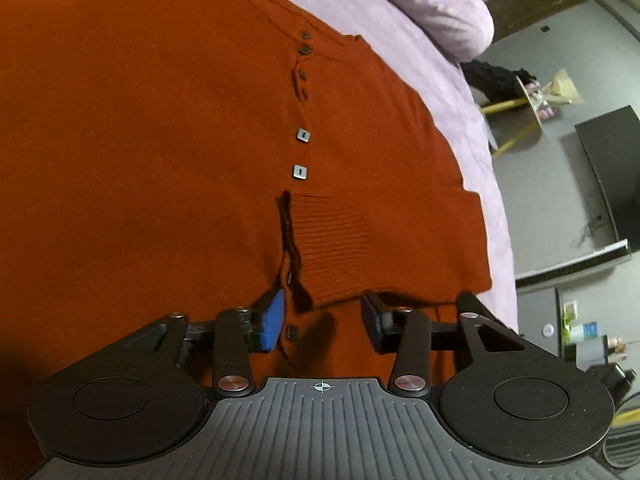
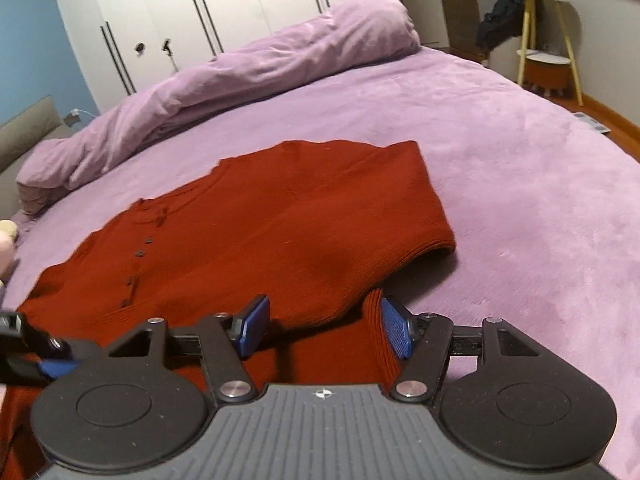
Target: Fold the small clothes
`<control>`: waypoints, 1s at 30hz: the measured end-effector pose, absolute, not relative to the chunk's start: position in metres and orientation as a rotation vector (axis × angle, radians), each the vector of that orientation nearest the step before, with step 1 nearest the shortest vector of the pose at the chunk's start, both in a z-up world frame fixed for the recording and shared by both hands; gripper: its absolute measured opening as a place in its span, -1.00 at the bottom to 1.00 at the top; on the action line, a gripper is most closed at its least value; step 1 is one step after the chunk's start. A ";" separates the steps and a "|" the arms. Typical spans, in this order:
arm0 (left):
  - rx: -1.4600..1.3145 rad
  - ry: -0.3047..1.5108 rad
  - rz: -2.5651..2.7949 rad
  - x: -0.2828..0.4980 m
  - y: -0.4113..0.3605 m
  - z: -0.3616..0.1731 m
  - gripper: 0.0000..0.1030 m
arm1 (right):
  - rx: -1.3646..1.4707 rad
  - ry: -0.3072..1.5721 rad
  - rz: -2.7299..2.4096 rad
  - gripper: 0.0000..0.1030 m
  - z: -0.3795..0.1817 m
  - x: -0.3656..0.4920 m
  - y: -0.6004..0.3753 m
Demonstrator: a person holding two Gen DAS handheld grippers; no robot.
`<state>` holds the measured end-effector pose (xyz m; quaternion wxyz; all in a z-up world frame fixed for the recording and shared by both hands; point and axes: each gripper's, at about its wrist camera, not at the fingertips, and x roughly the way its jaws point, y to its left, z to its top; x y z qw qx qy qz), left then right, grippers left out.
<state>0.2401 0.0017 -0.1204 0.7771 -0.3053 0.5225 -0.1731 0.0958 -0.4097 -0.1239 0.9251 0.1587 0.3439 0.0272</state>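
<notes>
A rust-red knit cardigan (image 1: 160, 140) with a row of small buttons (image 1: 303, 135) lies flat on the purple bed. One sleeve is folded across the body, and its ribbed cuff (image 1: 332, 240) ends just ahead of my left gripper (image 1: 324, 322). That gripper is open, its blue pads (image 1: 274, 320) apart over the button placket and pressing on nothing. In the right wrist view the cardigan (image 2: 280, 232) has its right side folded inward. My right gripper (image 2: 325, 328) stands open at the near hem, with a ribbed edge (image 2: 378, 332) beside its right pad. The left gripper's tip (image 2: 60, 366) shows at the left edge.
A rolled purple duvet (image 2: 240, 76) lies along the far side of the bed (image 2: 520, 200). White wardrobe doors (image 2: 200, 8) stand behind it. A side table with yellow legs (image 2: 548, 36) and a dark screen (image 1: 612, 168) stand beyond the bed's edge.
</notes>
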 end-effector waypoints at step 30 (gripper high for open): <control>0.092 0.658 0.018 0.311 0.054 -0.035 -0.91 | 0.278 0.711 -0.055 0.20 -0.121 0.111 -0.409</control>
